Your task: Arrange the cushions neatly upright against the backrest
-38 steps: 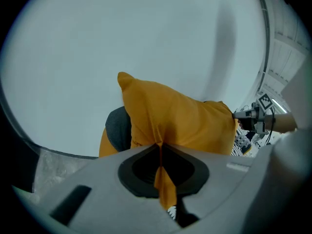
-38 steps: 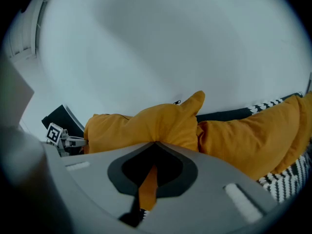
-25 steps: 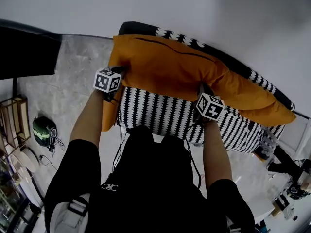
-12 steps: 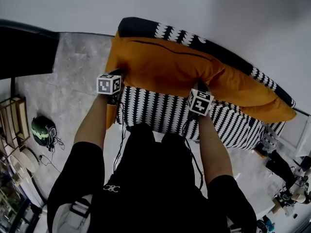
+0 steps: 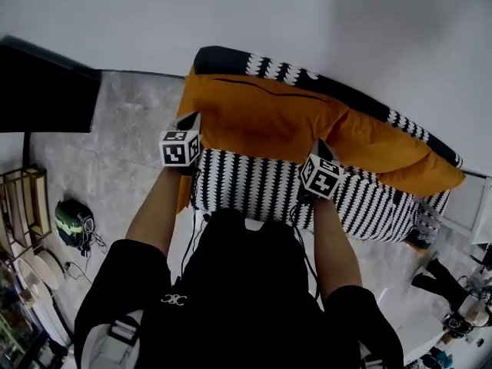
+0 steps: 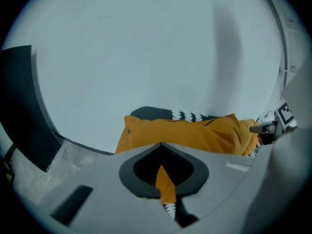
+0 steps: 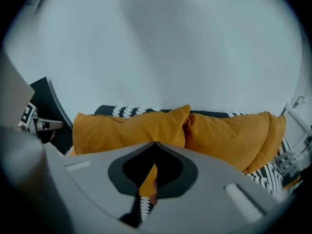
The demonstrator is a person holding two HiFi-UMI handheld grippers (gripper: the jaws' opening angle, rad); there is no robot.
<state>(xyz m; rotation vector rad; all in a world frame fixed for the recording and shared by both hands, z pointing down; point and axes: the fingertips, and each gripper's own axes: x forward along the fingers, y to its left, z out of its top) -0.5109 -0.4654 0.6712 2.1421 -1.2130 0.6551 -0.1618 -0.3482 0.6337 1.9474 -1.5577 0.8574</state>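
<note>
**Both grippers clamped on one orange cushion at the sofa's backrest**

Nearest the head camera is the person's black top, with both bare forearms reaching forward over the front of the sofa [image 5: 254, 181]. Its seat is covered in a black-and-white toothed pattern.

The left gripper [image 5: 190, 123] sits at the left end of the cushion [image 5: 261, 118], where the orange cover hangs down past the seat edge. In the left gripper view the jaws are clenched, with a thin fold of orange cloth pinched between them and the patterned seat just below. The right gripper [image 5: 322, 147] is at the cushion's lower right corner. Its own view shows the same: jaws closed tight on a narrow strip of orange cover. Each gripper's marker cube faces up toward the head camera.

The cushion lies lengthwise along the back of the seat, its upper edge against the dark backrest [image 5: 231, 57], whose top shows above it in both gripper views. A second cushion [image 5: 392, 151], also orange, stands just beside it. The two touch at their meeting corners, and the second one runs on to the sofa's right end, also against the backrest.

To the left, on the grey mottled floor [image 5: 115, 137], rests a green-and-black helmet-like object [image 5: 74, 221] near a wooden rack [image 5: 27, 198]. Behind the sofa rises a plain pale wall [image 5: 307, 14].
</note>
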